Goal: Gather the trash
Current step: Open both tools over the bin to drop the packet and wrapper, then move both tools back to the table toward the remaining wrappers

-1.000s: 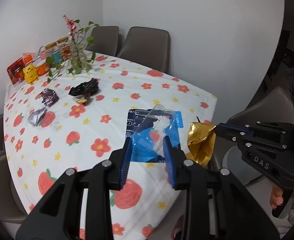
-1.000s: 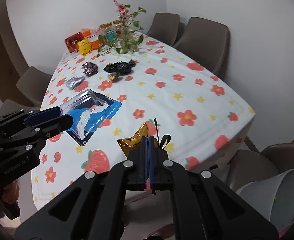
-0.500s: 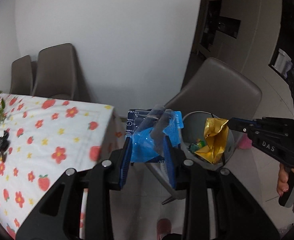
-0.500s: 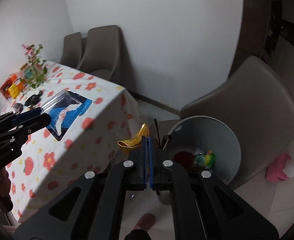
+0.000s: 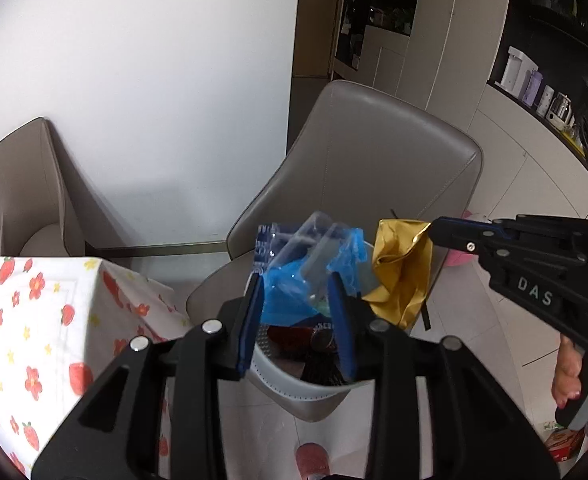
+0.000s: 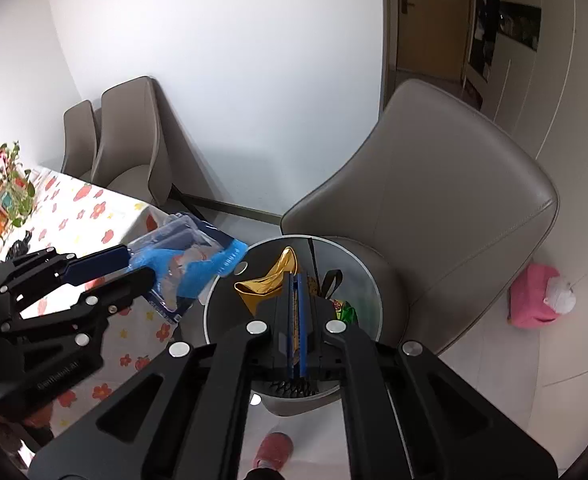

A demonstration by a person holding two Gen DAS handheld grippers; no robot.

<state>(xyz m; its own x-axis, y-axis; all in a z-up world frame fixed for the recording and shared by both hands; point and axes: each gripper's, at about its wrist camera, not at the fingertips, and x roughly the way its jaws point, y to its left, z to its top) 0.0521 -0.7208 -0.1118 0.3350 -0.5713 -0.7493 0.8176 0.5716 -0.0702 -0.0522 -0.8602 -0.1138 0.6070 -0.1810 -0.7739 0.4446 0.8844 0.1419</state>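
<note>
My left gripper is shut on a blue and clear plastic package; it also shows in the right wrist view, held beside the rim of the grey trash bin. My right gripper is shut on a gold foil wrapper and holds it over the bin's opening. In the left wrist view the gold wrapper hangs from the right gripper above the bin. Red and green trash lies inside the bin.
A grey chair stands right behind the bin. The table with the flowered cloth is at the left, with two more chairs beyond it. A pink object lies on the floor at the right.
Both grippers have swung from the table to the trash bin, carrying the blue package and the gold wrapper. The bin now lies directly below them.
</note>
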